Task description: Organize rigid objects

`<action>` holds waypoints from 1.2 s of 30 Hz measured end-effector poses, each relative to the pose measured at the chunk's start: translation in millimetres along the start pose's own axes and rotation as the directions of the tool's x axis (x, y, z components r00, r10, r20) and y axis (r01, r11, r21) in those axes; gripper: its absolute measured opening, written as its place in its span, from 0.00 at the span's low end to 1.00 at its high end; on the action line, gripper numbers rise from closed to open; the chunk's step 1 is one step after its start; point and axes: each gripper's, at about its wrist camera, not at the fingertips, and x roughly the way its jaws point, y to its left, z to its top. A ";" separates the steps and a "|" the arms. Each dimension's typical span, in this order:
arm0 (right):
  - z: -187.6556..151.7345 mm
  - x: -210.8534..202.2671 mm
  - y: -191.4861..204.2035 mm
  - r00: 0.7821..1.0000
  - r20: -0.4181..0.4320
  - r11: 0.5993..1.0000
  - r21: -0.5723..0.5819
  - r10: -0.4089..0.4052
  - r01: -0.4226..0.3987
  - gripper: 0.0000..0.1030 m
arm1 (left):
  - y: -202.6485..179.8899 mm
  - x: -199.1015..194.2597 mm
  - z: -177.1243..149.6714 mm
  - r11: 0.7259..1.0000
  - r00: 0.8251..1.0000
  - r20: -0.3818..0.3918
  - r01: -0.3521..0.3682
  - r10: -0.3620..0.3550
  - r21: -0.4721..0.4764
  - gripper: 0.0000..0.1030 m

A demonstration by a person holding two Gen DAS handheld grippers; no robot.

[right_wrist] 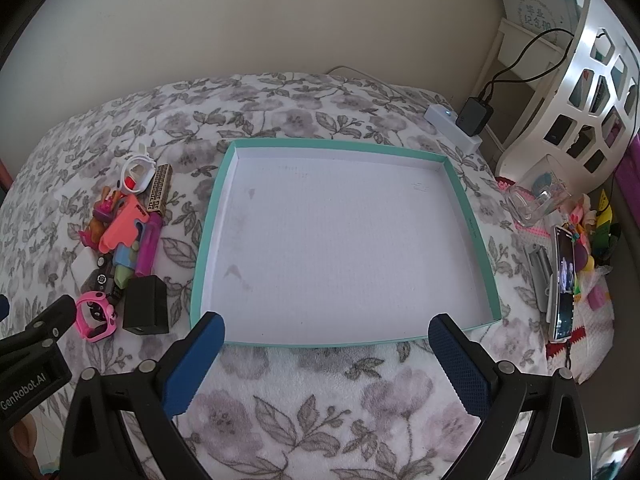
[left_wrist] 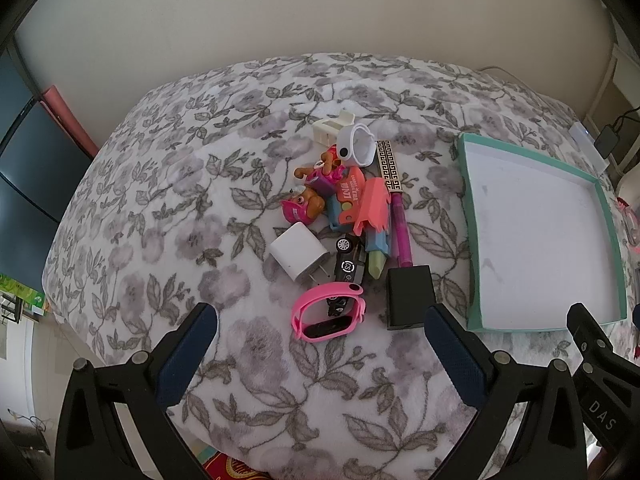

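Your left gripper (left_wrist: 320,344) hovered wide open near the pink watch (left_wrist: 328,312), toy pile beyond; your right gripper (right_wrist: 326,354), equally wide, faced the empty teal tray (right_wrist: 212,208) at right. Sorting looked unstarted; first pick probably next.

The tray (right_wrist: 470,236) lies flat on the blanket (right_wrist: 320,400), with nothing inside it. The pile of small objects (left_wrist: 344,216) lies to the left of the tray, apart from it. At the near end of the pile sits the watch (left_wrist: 326,312), with the block (left_wrist: 410,296) just to its right. The charger plug (left_wrist: 298,254) lies behind the watch, on the pile's left edge. The toy figures (left_wrist: 308,192) lie further back. The cup (left_wrist: 358,146) sits at the far end. The patterned bar (left_wrist: 390,166) lies on the pile's right side, nearest the tray
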 end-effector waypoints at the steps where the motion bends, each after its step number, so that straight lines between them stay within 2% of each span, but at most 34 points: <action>1: -0.2 -0.1 -0.1 1.000 0.000 1.000 0.000 0.000 0.000 1.00 | 0.2 0.2 -0.3 1.000 1.000 0.000 0.000 0.000 0.000 1.00; 36: -1.0 1.6 1.3 1.000 -0.005 1.000 -0.005 0.000 0.000 1.00 | 2.4 1.4 -1.4 1.000 1.000 -0.006 0.001 -0.001 0.001 1.00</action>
